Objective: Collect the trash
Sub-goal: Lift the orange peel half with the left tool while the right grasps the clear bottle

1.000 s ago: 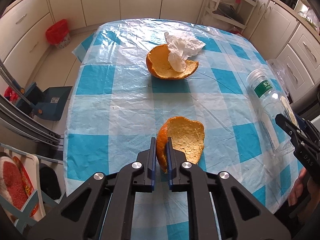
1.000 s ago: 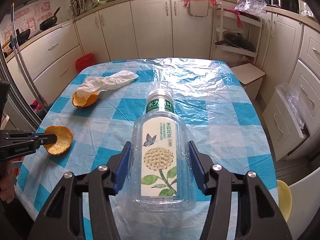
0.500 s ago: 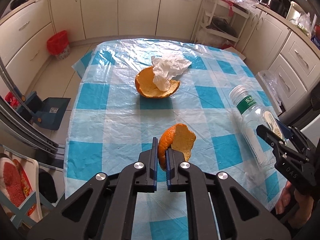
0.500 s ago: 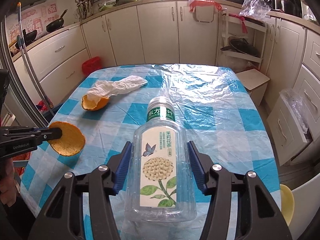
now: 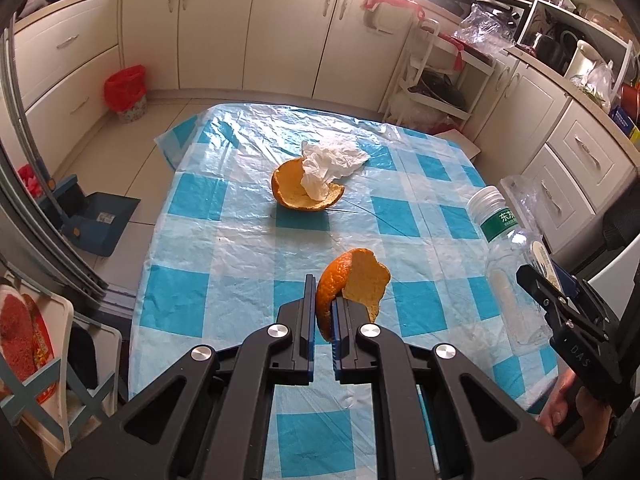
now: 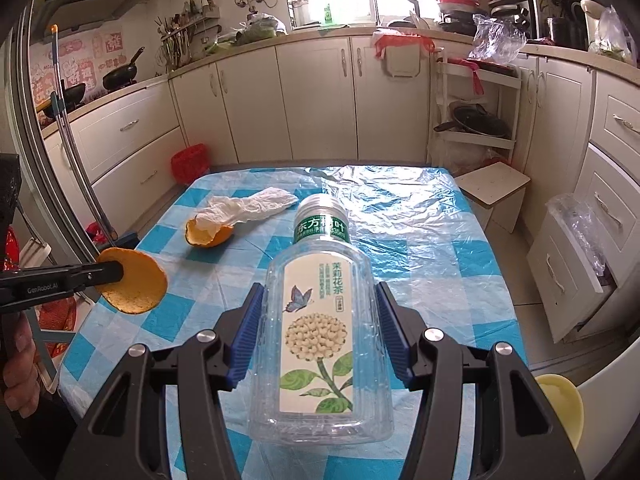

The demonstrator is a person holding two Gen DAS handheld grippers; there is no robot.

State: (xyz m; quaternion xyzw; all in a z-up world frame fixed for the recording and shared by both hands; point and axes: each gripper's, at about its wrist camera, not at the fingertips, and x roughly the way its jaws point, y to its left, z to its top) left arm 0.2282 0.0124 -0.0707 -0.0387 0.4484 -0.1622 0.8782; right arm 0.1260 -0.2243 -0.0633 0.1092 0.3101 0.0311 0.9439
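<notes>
The left gripper is clamped on the rim of 1 orange peel half, which hangs clear above the table. The peel is a shallow cup: glossy orange outside, pale and pithy inside, with a ragged torn edge. It will likely flex under the pads, so the thin-edge grip may slip if jolted.

The right gripper has its blue pads pressed against both flat sides of 1 clear plastic bottle. The bottle looks empty, carries a white cap, a green neck band and a label printed with a butterfly and a pale flower cluster, and points cap-forward away from the camera, off the table.

Status: 2 items are in hand and lifted; neither is deposited yet. 2 items remain on the blue-and-white checked plastic cover: a second peel half resting open side up near the table's middle, and a crumpled white tissue lying partly inside it and trailing over its far rim.

A red-lined bin stands on the floor beyond the far left corner, a probable drop point.
</notes>
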